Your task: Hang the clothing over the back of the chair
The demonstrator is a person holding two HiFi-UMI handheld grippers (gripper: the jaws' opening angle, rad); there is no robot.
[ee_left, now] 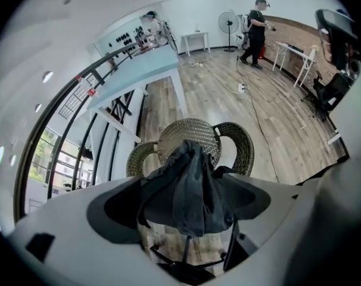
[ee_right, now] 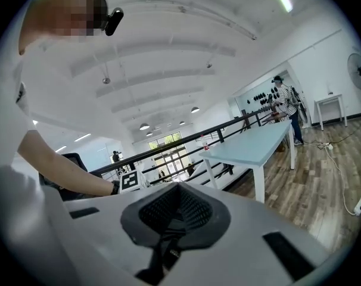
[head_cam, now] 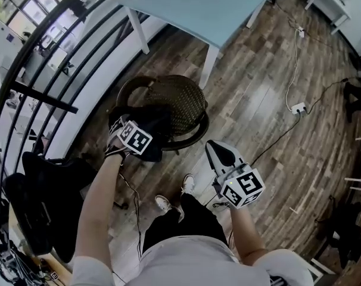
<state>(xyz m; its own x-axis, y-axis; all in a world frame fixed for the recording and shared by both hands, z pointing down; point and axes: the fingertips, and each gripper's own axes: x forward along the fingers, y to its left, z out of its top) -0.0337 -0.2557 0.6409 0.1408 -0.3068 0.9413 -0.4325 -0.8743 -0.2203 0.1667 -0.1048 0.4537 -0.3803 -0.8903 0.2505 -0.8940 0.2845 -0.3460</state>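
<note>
Dark clothing (ee_left: 192,180) in wide-set left gripper (ee_left: 181,206) (seemingly gripped), right gripper (ee_right: 177,210) closed

The clothing (ee_left: 191,189) is a dark grey-black garment, crumpled into a loose wad. It is caught between the jaws of my left gripper (ee_left: 186,180), and its folds droop down. It hangs over the near left edge of the chair (head_cam: 181,103). I cannot tell if it touches. The chair is round brown wicker with a curved hoop back and stands upright.
</note>
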